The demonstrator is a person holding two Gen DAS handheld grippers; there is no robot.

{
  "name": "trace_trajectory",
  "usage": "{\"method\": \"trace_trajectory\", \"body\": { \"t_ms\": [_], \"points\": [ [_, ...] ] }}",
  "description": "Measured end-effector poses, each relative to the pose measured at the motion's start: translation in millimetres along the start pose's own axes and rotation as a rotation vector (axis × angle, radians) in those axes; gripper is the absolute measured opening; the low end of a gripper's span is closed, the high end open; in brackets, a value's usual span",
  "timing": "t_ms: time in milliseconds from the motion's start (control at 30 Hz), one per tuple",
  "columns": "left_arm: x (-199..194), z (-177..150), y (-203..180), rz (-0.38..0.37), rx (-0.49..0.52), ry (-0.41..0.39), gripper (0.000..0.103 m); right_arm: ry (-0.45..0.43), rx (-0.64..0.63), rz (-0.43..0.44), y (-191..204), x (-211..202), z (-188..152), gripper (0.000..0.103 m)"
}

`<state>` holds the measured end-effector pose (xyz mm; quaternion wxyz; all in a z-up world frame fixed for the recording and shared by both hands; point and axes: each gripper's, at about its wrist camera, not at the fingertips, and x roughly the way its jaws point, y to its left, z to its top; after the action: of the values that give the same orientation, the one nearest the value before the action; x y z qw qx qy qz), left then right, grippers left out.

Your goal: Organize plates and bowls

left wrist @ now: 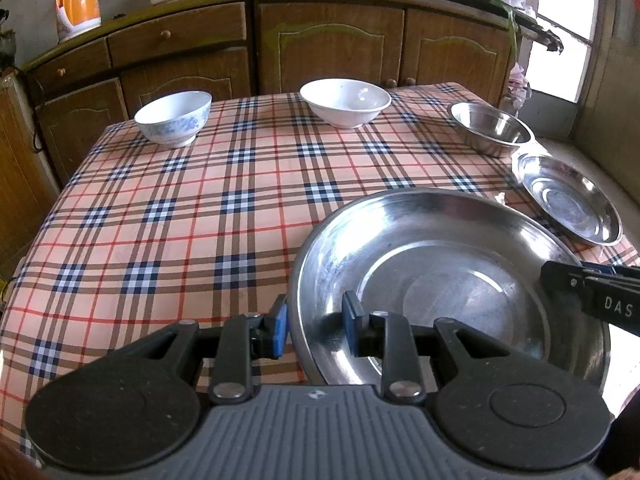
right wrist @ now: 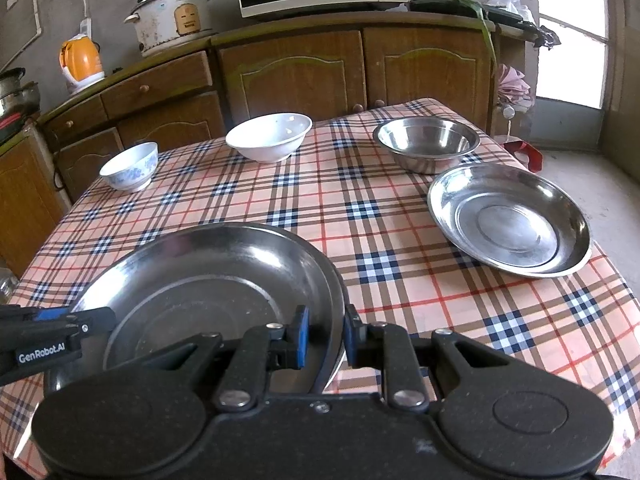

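We see a shiny, scuffed steel plate [left wrist: 448, 264], glossy white ceramic bowl [left wrist: 346, 102], smooth checked tablecloth [left wrist: 192, 208], wooden cabinets [left wrist: 332, 48].

Both wrist views look closely down across one table [left wrist: 168, 216].

Daylight enters from the window [left wrist: 560, 20] at the far right, which is blown out to white in both views. The room is otherwise evenly and softly lit, with faint shadows under the dishes on the tablecloth [right wrist: 360, 220]. The large steel plate [left wrist: 440, 272] carries bright streaks of glare along its far rim, and the smaller steel plate [right wrist: 512, 220] shines pale across its centre. Focus is sharp on the table; the near gripper bodies look slightly soft. Fisheye distortion bends the cabinets [left wrist: 320, 40] and darkens the 4 corners.
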<state>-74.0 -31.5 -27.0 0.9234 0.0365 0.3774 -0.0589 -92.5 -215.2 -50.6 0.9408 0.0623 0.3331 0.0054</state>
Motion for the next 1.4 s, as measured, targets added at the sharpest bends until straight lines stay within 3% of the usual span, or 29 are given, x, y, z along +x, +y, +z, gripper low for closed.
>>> {"method": "trace_trajectory", "body": {
  "t_ms": [1400],
  "points": [
    [43.4, 4.5, 5.8, 0.011, -0.008, 0.072, 0.03, 0.058, -0.024, -0.015, 3.5, 47.7, 9.1, 0.024]
  ]
}}
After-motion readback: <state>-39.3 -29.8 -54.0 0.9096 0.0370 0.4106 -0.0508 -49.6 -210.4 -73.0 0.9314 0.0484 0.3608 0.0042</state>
